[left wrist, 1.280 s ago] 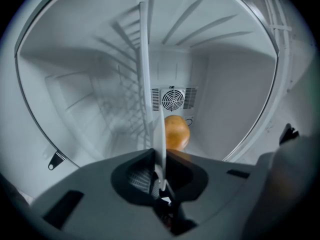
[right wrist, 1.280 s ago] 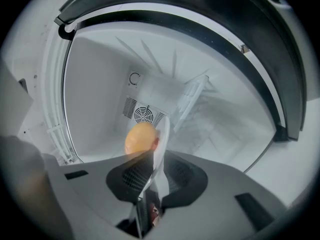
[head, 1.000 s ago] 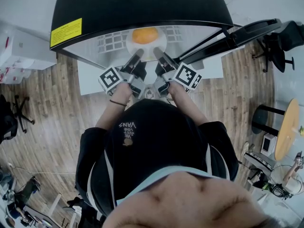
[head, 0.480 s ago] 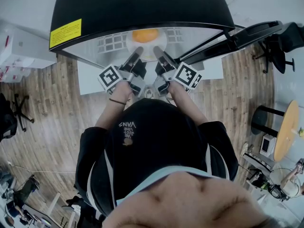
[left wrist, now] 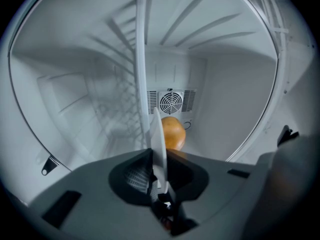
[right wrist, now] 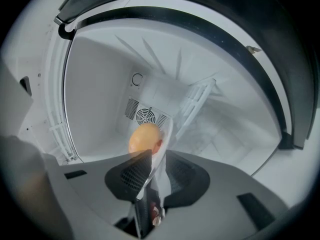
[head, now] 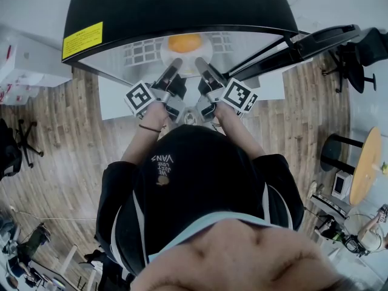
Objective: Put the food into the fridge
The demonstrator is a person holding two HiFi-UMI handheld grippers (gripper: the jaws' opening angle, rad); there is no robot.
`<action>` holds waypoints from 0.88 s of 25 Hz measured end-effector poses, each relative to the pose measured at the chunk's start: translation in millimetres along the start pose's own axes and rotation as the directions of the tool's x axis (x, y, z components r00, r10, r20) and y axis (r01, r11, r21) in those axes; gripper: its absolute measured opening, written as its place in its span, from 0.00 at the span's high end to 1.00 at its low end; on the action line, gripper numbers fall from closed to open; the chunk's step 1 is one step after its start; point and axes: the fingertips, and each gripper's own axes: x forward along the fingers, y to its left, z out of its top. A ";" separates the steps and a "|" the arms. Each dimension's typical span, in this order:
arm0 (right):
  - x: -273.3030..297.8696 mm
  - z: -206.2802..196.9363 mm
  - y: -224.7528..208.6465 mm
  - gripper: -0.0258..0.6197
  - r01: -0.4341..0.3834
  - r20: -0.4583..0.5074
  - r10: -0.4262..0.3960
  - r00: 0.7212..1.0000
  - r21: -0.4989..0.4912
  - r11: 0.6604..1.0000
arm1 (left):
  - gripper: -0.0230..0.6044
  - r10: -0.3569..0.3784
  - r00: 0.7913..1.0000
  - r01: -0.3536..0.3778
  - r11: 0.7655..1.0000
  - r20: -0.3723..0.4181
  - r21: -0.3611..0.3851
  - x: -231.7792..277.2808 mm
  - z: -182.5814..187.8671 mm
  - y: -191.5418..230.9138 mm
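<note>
One orange (head: 185,43) is resting on one plate (head: 187,60) inside the fridge (head: 182,5). The left gripper (head: 174,64) is clamping the rim, while the right gripper (head: 200,65), its jaws just opening, is loosely straddling it. Both are hiding the near edge.

Strong fisheye distortion bends every view, and both gripper views sit within dark round vignettes. The fridge interior (left wrist: 230,104) is lit cool, even and bright, with soft rack shadows on its left wall. The plate rim (left wrist: 157,144) nearest each lens is blurred and out of focus.
</note>
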 end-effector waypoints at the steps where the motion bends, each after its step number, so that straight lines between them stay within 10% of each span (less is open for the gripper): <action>1: -0.4 0.4 0.3 0.84 0.000 0.001 0.000 1.000 -0.002 1.000 | 0.91 -0.002 1.000 0.002 1.000 0.002 0.001 -0.5 -0.3 -0.7; 22: -11.3 14.2 3.3 0.65 -0.006 0.022 0.010 1.000 -0.180 0.984 | 0.73 -0.005 0.999 0.002 0.997 0.032 0.081 -13.1 9.3 -4.0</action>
